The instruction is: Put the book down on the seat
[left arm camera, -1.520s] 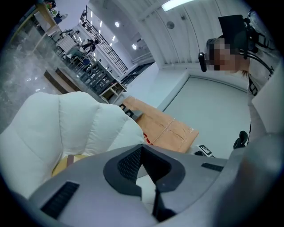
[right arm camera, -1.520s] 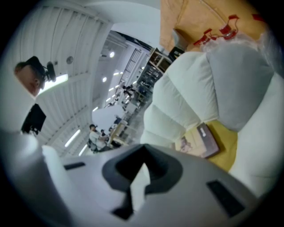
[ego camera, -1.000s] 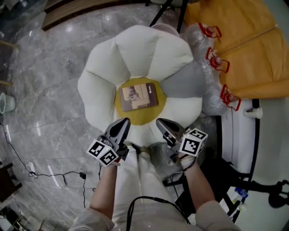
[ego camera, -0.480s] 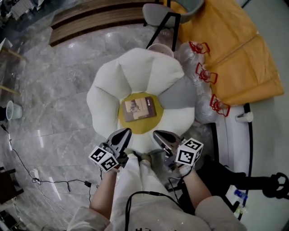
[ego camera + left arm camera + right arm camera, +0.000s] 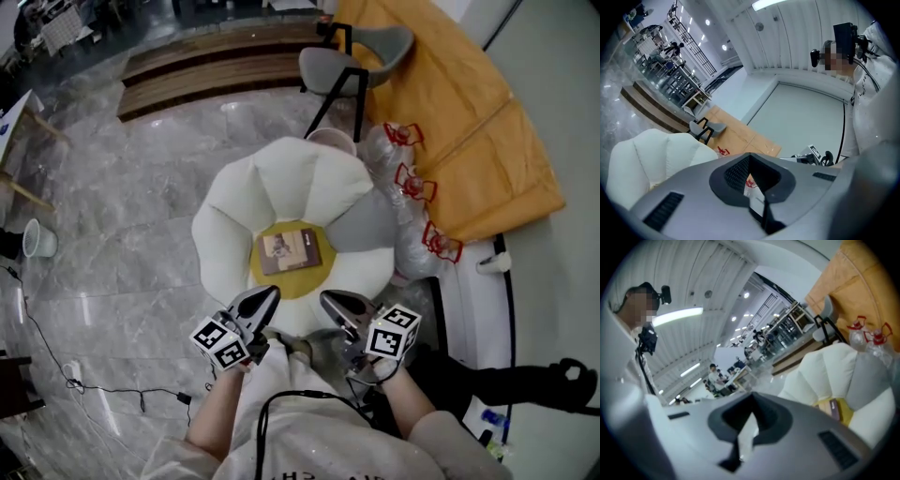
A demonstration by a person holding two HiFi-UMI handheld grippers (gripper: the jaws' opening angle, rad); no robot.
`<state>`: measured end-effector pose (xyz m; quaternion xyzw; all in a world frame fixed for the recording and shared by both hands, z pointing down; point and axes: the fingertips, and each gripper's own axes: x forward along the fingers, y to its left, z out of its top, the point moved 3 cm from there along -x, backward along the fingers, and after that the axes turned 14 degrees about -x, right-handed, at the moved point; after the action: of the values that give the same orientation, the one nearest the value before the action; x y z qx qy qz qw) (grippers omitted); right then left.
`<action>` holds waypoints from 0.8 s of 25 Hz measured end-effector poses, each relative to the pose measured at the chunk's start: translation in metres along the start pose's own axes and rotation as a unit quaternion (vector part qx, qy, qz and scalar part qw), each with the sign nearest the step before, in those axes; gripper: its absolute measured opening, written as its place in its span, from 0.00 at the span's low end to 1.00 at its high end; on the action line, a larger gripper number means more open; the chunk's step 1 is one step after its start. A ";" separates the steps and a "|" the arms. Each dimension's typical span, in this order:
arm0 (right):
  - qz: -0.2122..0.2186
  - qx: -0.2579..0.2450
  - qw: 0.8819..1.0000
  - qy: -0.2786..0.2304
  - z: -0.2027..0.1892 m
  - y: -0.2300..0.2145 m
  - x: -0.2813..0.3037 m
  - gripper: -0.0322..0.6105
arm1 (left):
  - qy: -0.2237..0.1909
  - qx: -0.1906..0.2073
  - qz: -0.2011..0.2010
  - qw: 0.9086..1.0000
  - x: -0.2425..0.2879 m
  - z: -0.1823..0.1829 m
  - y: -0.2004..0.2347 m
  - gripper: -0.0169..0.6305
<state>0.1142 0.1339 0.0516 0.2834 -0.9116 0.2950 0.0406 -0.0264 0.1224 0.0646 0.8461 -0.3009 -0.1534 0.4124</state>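
Note:
A brown book (image 5: 291,250) lies flat on the yellow centre of a white flower-shaped seat (image 5: 244,202). Neither gripper touches it. My left gripper (image 5: 268,293) and right gripper (image 5: 329,299) hover side by side over the seat's near edge, both shut with nothing between the jaws. In the left gripper view my left gripper (image 5: 750,159) points level past the seat's white petals (image 5: 651,154). In the right gripper view my right gripper (image 5: 752,401) has the book's edge (image 5: 833,407) off to its right, on the seat (image 5: 820,376).
A grey cushion (image 5: 361,225) and clear plastic bags with red handles (image 5: 408,187) press against the seat's right side. Behind them lie an orange cloth (image 5: 459,112) and a grey chair (image 5: 352,52). Wooden steps (image 5: 216,70) cross the back. A cable (image 5: 94,389) trails on the marble floor.
Both grippers have risen together away from the seat, and the seat looks smaller in the head view. The book has stayed on the yellow centre.

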 end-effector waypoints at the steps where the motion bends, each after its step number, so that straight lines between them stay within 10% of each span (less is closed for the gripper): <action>1: 0.002 -0.004 1.000 0.002 0.003 0.003 -0.001 0.07 | -0.001 0.002 -0.002 1.000 -0.001 0.002 -0.004 0.06; 20: 0.003 -0.041 0.999 -0.004 0.054 0.058 -0.013 0.07 | 0.014 0.017 -0.034 0.999 -0.012 0.039 -0.057 0.06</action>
<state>0.0985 0.1490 -0.0261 0.2799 -0.9240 0.2560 0.0478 -0.0339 0.1333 -0.0042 0.8650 -0.2684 -0.1504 0.3964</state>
